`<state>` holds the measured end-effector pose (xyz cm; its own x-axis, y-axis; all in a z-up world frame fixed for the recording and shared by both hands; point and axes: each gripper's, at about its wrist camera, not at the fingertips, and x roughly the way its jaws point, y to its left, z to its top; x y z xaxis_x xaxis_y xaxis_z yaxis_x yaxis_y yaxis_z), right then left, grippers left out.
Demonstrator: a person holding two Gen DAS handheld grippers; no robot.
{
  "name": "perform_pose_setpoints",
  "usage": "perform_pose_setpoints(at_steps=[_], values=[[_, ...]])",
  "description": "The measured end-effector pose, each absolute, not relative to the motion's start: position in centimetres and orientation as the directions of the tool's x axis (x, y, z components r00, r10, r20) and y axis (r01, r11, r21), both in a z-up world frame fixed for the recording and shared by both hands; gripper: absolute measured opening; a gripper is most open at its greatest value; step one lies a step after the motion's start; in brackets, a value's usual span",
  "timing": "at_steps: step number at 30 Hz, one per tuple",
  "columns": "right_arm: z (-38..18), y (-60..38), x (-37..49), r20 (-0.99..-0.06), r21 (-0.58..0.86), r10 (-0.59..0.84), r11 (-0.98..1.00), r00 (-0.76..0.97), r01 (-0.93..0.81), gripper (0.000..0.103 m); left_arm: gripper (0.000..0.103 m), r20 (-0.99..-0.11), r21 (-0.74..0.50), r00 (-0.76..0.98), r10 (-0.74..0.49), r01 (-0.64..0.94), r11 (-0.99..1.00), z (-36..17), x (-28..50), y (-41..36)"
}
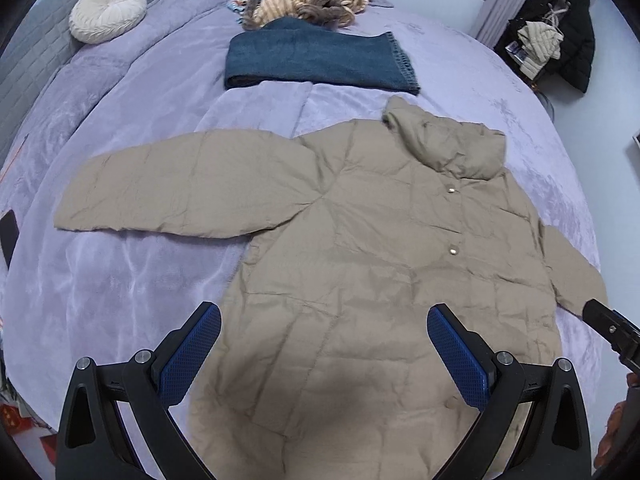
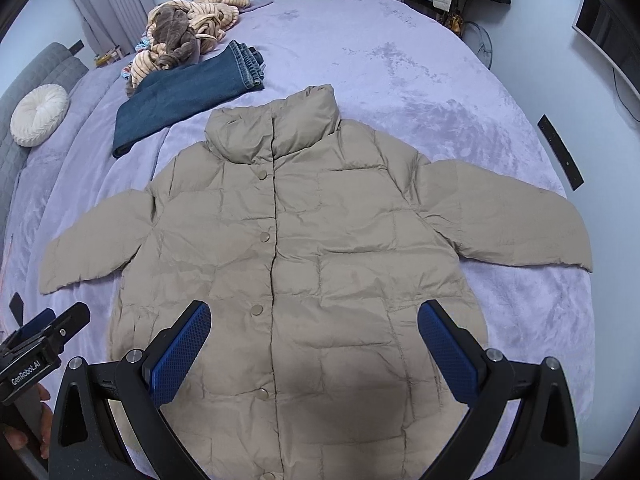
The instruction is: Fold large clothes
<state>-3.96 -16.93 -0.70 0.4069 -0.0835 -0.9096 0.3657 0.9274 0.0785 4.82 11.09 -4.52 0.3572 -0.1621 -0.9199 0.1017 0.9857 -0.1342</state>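
While both grippers hover above the hem, the beige puffer jacket [image 2: 288,248] lies flat and front-up on the lavender bedspread [image 2: 420,92], snapped shut down the middle, collar away from the cameras. Both sleeves are spread out to the sides: the one on the left of the left-wrist view [image 1: 172,188] runs almost straight out, the opposite sleeve [image 2: 504,216] angles slightly down.

Left gripper [image 1: 324,344]: jaws spread wide, blue pads [image 1: 192,356] empty, hanging over the lower left part of the jacket, not touching fabric as far as I can tell. Right gripper [image 2: 314,340]: jaws likewise spread wide, nothing between the pads, centred over the lower front near the snap placket [image 2: 273,240]. Each gripper shows at the edge of the other's view; a hand [image 2: 30,424] grips the left tool's handle.

Beyond the collar, folded blue jeans [image 2: 180,96] lie on the bed, apart from the jacket. Further back sits a heap of striped tan and brown fleece clothes [image 2: 188,28]. Round white cushion [image 1: 108,12] rests near the grey headboard [image 1: 24,60]. Dark and pale coats hang on a rack [image 1: 556,40] by the wall.
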Motion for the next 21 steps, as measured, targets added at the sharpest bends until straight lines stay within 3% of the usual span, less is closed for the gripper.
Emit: perform_pose_setpoints(at_steps=[4, 9, 14, 21], values=[[-3.0, -15.3, -1.7, -0.911, 0.122, -0.023, 0.938, 0.412, 0.324, 0.103, 0.103, -0.927, -0.174, 0.335, -0.172, 0.023, 0.984, -8.0, 7.0, 15.6], [-7.2, -11.4, 1.6, -0.948, 0.157, 0.079, 0.959, 0.309, 0.237, 0.103, 0.103, -0.887, -0.349, 0.364, -0.285, -0.121, 0.929, -13.3, 10.5, 23.3], [-11.3, -8.1, 3.5, -0.955, 0.200, 0.147, 0.960, 0.258, 0.195, 0.103, 0.103, -0.836, -0.471, 0.456, -0.305, -0.312, 0.825, -18.0, 14.5, 32.0], [-14.6, -5.4, 6.6, -0.935, 0.269, 0.214, 0.947, 0.281, 0.174, 0.103, 0.103, -0.829, -0.470, 0.500, -0.252, -0.377, 0.798, -21.0, 19.8, 36.6]])
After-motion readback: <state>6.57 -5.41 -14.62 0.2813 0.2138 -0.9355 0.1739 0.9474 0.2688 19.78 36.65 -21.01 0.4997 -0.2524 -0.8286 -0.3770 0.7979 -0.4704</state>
